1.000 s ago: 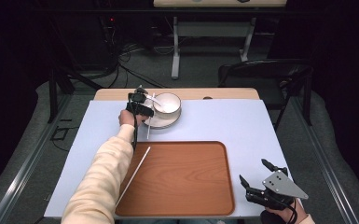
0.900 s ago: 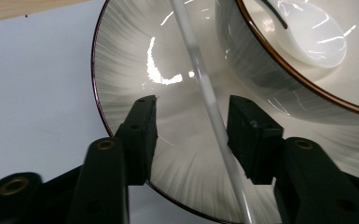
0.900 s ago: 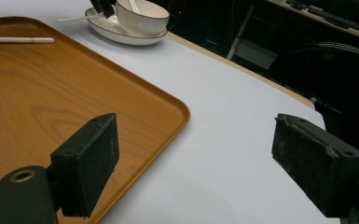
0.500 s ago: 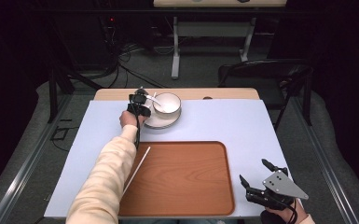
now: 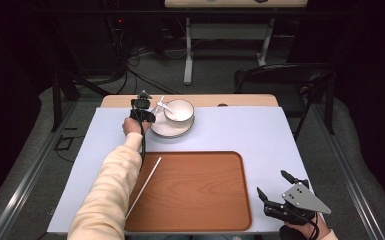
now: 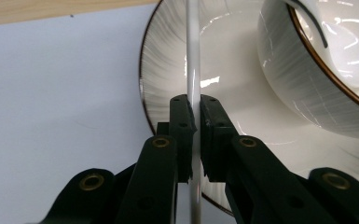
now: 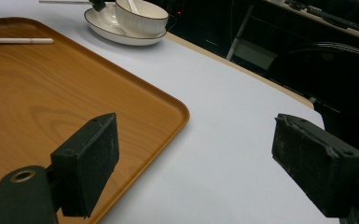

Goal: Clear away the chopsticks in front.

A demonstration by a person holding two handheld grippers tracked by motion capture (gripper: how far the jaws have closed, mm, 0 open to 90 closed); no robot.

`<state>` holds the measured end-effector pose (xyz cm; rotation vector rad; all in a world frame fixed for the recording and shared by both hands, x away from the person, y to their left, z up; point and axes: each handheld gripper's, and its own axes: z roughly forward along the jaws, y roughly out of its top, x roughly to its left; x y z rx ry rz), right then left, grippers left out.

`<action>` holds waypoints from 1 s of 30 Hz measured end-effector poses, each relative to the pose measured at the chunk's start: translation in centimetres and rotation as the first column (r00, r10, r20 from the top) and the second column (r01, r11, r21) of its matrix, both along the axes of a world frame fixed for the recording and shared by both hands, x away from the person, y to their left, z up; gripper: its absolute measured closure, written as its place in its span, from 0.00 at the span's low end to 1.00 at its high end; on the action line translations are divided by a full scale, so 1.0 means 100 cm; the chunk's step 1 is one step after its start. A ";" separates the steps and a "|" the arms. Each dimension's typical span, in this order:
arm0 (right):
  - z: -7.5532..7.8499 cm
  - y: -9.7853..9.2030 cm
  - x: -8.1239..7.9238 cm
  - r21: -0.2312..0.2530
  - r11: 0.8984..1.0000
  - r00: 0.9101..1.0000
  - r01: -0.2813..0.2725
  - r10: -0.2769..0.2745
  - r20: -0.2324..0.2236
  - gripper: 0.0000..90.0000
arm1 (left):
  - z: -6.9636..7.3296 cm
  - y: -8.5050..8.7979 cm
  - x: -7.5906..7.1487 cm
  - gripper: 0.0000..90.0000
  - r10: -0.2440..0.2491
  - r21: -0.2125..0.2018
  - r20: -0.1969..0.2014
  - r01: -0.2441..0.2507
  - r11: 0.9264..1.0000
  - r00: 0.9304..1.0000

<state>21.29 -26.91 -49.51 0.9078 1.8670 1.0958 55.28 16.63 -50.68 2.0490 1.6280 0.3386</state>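
My left gripper (image 5: 143, 107) (image 6: 193, 112) is shut on a thin white chopstick (image 6: 193, 46) and holds it over the left rim of a white plate (image 5: 167, 131) (image 6: 165, 70). On that plate stands a white bowl (image 5: 179, 110) (image 6: 298, 70) with a white spoon (image 6: 349, 42) inside. A second white chopstick (image 5: 144, 186) (image 7: 16, 41) lies slanted across the left edge of the wooden tray (image 5: 195, 195) (image 7: 51, 107). At the near right corner of the table my right gripper (image 5: 272, 186) (image 7: 210, 154) stands open, with nothing between its jaws.
The pale blue mat (image 5: 240, 130) covers the table, with a wooden strip (image 5: 240, 101) along the far edge. A black chair (image 5: 285, 85) and cables (image 5: 135, 70) sit on the floor beyond the table.
My left gripper has shifted very slightly at the plate's rim, still holding the chopstick. The right gripper has stayed where it was.
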 end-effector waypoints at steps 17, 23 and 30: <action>0.000 0.001 0.000 -0.002 1.000 1.000 0.000 0.000 -0.002 0.16 | 0.033 0.039 -0.038 0.94 0.028 -0.058 0.065 -0.024 0.998 0.997; 0.000 0.001 0.000 -0.002 1.000 1.000 0.000 0.000 0.000 0.16 | 0.044 0.045 -0.071 0.94 -0.005 -0.074 0.105 0.013 0.997 0.994; 0.000 0.001 -0.001 -0.002 1.000 1.000 -0.001 0.001 0.000 0.16 | 0.047 0.047 -0.115 0.94 -0.058 -0.101 0.135 0.072 0.992 0.989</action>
